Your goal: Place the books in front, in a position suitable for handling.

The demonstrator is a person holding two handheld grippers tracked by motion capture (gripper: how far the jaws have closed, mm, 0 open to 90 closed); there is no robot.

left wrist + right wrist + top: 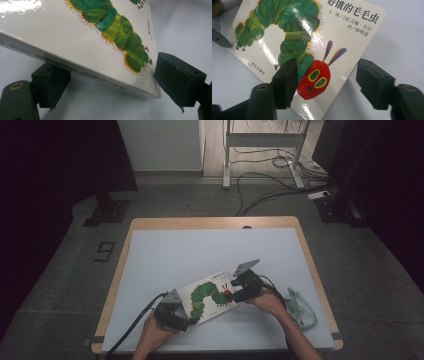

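- The book [210,296] is seen on the near half of the table [150,225], between the two grippers, lying on the white mat [200,250].
- Its long axis is judged to run from near-left to far-right in the high view; the caterpillar cover faces up.
- Left gripper [174,312]: held at the book's near-left end. In the left gripper view the spine edge [82,72] is raised off the mat and passes between the parted jaws; one jaw sits below the spine, the other just beside the cover corner. Whether either pad is touching cannot be told; no clamping is seen.
- Right gripper [239,292]: held at the far-right end. In the right gripper view the jaws are spread, one over the cover by the red head [317,78], the other off the book's edge, over the mat.
- Both grippers are about equally near; each is taken to straddle one end.
- A crumpled cloth [301,309] lies right of the right hand [270,302].
- Room: dark, grey floor, cables [265,185] and a frame [262,140] beyond the table.
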